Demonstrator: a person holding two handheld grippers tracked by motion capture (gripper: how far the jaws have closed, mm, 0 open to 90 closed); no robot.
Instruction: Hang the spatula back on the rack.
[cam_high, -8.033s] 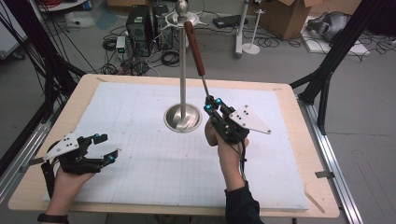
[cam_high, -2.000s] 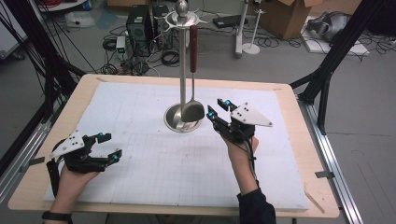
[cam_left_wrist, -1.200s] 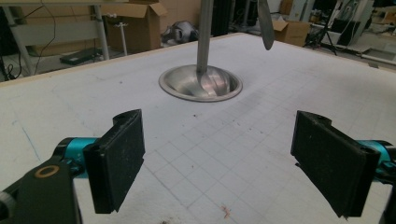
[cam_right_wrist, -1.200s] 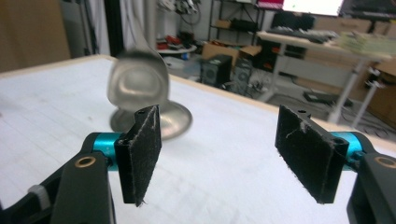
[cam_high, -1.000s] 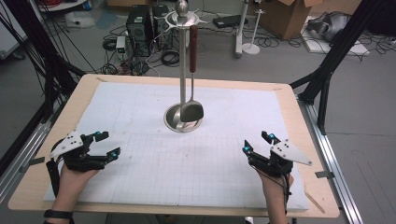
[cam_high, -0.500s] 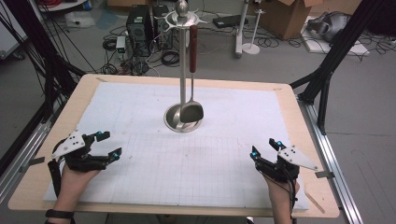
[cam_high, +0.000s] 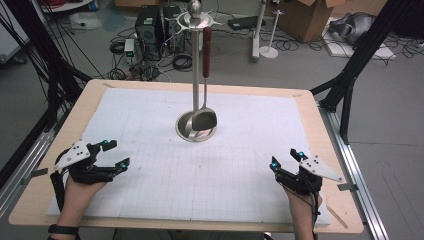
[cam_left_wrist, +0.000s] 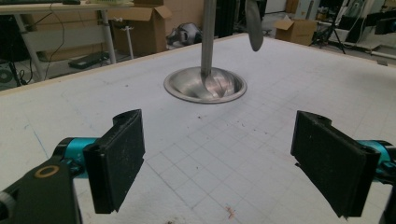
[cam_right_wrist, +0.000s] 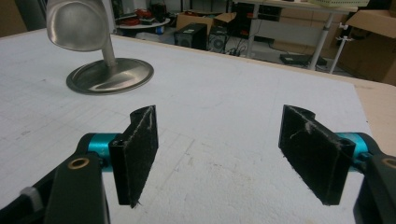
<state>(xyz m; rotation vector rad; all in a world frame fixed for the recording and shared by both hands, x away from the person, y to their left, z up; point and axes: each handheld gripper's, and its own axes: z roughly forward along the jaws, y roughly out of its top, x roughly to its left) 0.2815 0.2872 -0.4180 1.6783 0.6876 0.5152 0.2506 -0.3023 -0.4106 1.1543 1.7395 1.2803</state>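
From the high view, the spatula (cam_high: 205, 102) hangs off the top ring of the metal stand (cam_high: 195, 75), red-brown handle up, steel blade dangling just above the stand's round base near the middle of the white grid mat (cam_high: 250, 130). The left gripper (cam_high: 111, 154) and right gripper (cam_high: 286, 159) sit at the near corners of the mat, well apart from the stand, both spread open and holding nothing.

Left gripper view: jaws wide apart over bare mat, with the stand's pole and dished base (cam_left_wrist: 205, 86) straight ahead and the spatula's blade tip (cam_left_wrist: 254, 28) hanging beside the pole.

Right gripper view — same deal, jaws released, the shiny blade (cam_right_wrist: 79, 28) hanging over the base (cam_right_wrist: 110, 75) off to the upper left.

My guess on handling: it's stiff and fairly light, the steel part is slick, so the wooden handle is the place to pinch it. The pole sits right beside it and would crowd a grab. Beyond the table there's a computer tower (cam_high: 150, 22) and cardboard boxes (cam_high: 305, 15) — nothing in the way.
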